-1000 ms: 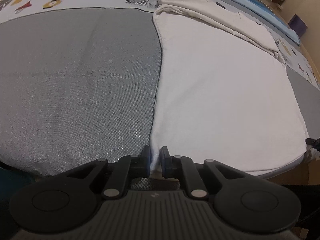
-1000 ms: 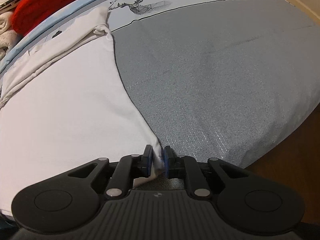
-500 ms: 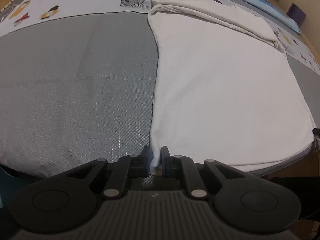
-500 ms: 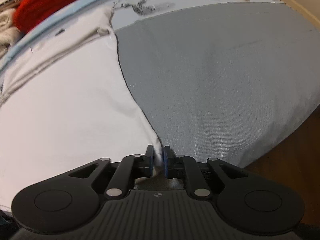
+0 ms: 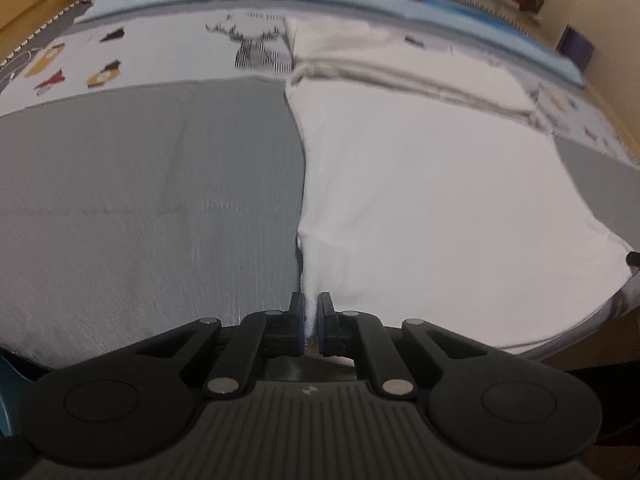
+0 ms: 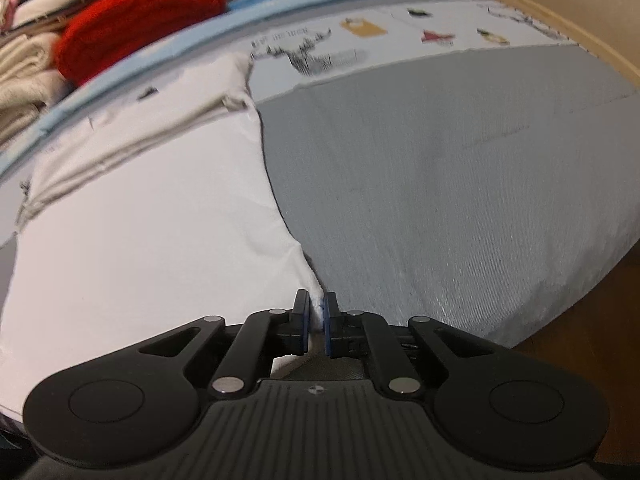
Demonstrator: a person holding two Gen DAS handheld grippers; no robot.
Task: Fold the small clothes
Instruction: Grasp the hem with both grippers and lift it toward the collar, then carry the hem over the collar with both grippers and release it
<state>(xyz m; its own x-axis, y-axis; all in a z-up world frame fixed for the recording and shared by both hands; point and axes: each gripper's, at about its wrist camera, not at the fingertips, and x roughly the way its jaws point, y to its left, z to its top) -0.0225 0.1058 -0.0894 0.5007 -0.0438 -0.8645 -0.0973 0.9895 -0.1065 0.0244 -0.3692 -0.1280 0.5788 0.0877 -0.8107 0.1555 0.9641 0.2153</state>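
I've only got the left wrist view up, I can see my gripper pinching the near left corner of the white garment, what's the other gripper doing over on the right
Observer: The right gripper is shut on the white garment's near right corner, where it meets the grey cover.
Operator: Is that corner lifted, or flat?
Observer: It peaks up into the jaws, with a crease running back from the pinch.
Operator: Anything past the garment's far edge on that side?
Observer: A red knitted item lies beyond the blue strip, beside folded beige cloth.
Operator: And my left gripper?
Observer: The left gripper is likewise shut on its corner.
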